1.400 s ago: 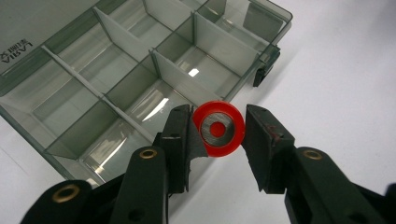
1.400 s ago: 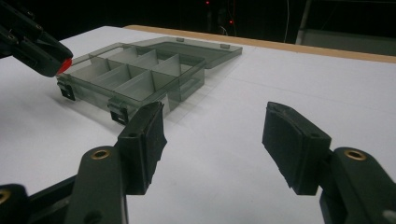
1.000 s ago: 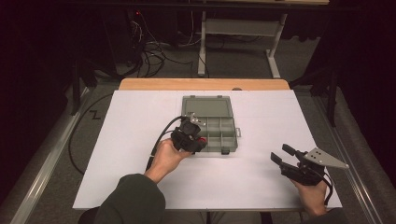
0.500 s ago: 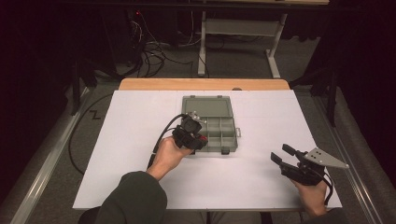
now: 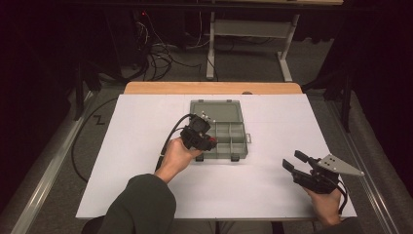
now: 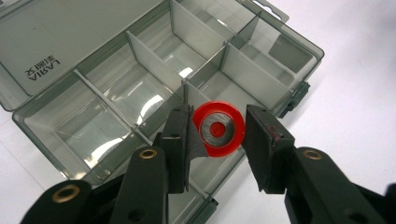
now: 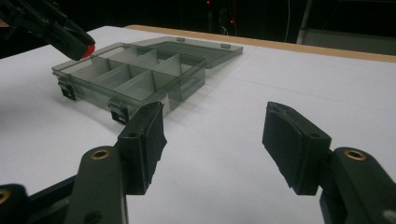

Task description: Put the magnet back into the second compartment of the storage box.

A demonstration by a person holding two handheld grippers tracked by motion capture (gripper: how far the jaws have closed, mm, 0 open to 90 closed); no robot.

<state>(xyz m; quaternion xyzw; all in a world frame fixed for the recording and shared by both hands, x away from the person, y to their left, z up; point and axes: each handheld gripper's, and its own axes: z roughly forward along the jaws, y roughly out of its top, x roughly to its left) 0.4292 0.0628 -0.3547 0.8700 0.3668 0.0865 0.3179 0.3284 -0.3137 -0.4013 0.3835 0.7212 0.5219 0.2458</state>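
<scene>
A smoky clear compartment box [image 5: 238,146] lies open in the middle of the white table, its lid [image 5: 215,111] flat behind it. My left gripper [image 5: 208,141] hovers over the box's near-left compartments, shut on a red ring [image 6: 218,129] with a grey centre. In the left gripper view the ring sits edge to edge between the jaws, above a divider of the box [image 6: 116,93]. My right gripper [image 5: 292,161] stands open near the front right of the table with nothing between its fingers. The right gripper view shows the box [image 7: 135,74] and the red ring [image 7: 88,50] off to the left.
The compartments that show look empty. A white sheet [image 5: 122,146] covers the table, with a wooden edge [image 5: 214,87] at the back. Cables and a metal stand lie on the dark floor beyond. A black cable [image 5: 168,141] trails from the left gripper.
My left gripper has edged a little forward and right over the box, still holding the red ring. The right gripper has not moved.
</scene>
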